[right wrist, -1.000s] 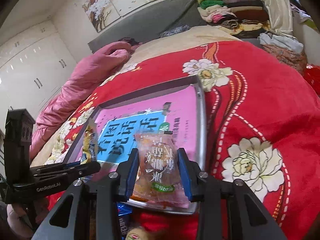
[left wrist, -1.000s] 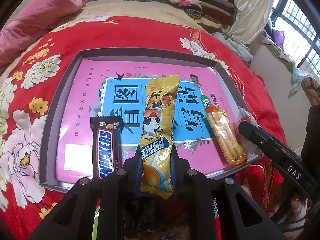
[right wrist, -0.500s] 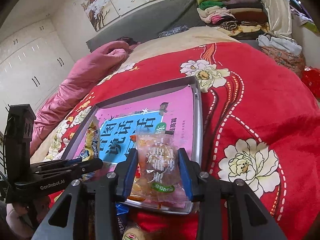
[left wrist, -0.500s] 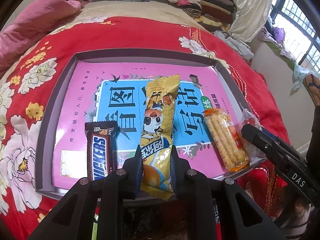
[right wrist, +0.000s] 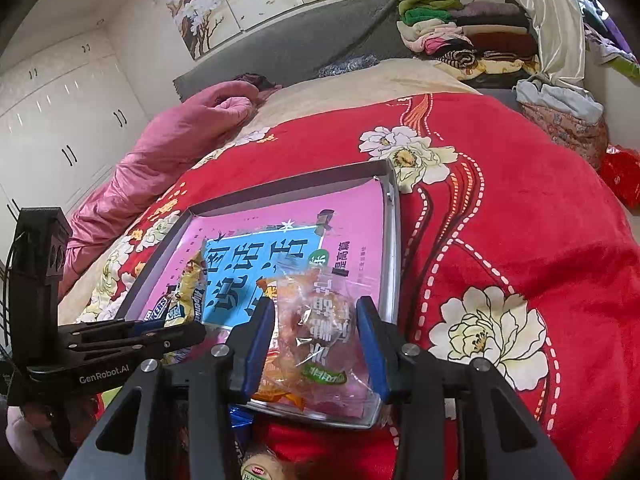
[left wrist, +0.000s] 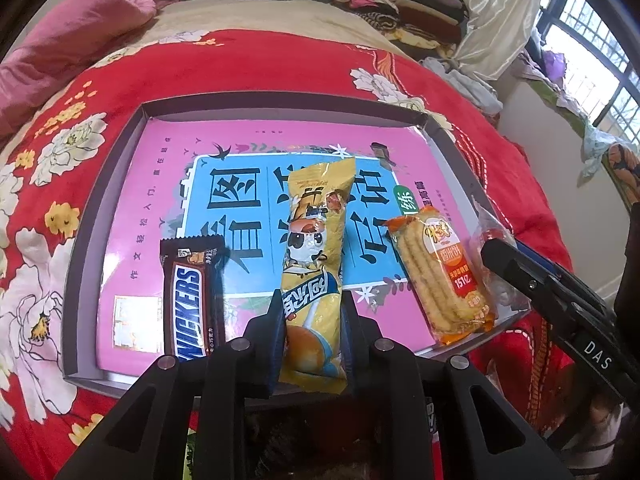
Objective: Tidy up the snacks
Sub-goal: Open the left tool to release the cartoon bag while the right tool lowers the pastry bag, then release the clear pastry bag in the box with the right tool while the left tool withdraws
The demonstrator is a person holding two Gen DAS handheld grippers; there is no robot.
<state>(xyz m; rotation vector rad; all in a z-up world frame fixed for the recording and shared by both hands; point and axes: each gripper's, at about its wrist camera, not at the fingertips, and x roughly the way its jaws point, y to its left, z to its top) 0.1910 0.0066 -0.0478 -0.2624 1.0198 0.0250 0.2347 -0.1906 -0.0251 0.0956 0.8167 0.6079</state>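
A grey tray point(left wrist: 248, 106) lined with a pink and blue book cover lies on the red floral bedspread. My left gripper point(left wrist: 312, 312) is shut on the near end of a long yellow snack packet point(left wrist: 316, 248) lying along the tray's middle. A Snickers bar point(left wrist: 192, 296) lies to its left, an orange biscuit packet point(left wrist: 440, 276) to its right. My right gripper point(right wrist: 316, 320) is shut on a clear packet of orange snacks point(right wrist: 316, 328) at the tray's near right corner point(right wrist: 390, 240). The right gripper also shows in the left wrist view point(left wrist: 496, 252).
A pink quilt point(right wrist: 172, 140) lies at the bed's far left. Folded clothes point(right wrist: 460, 32) are stacked at the headboard. A loose blue packet point(right wrist: 240, 416) and a small round-topped item point(right wrist: 260, 468) lie below the tray's near edge. A window point(left wrist: 592, 56) is on the right.
Both grippers have drawn back slightly toward the near edge of the tray, still holding their packets. The snacks in the tray have kept their places.
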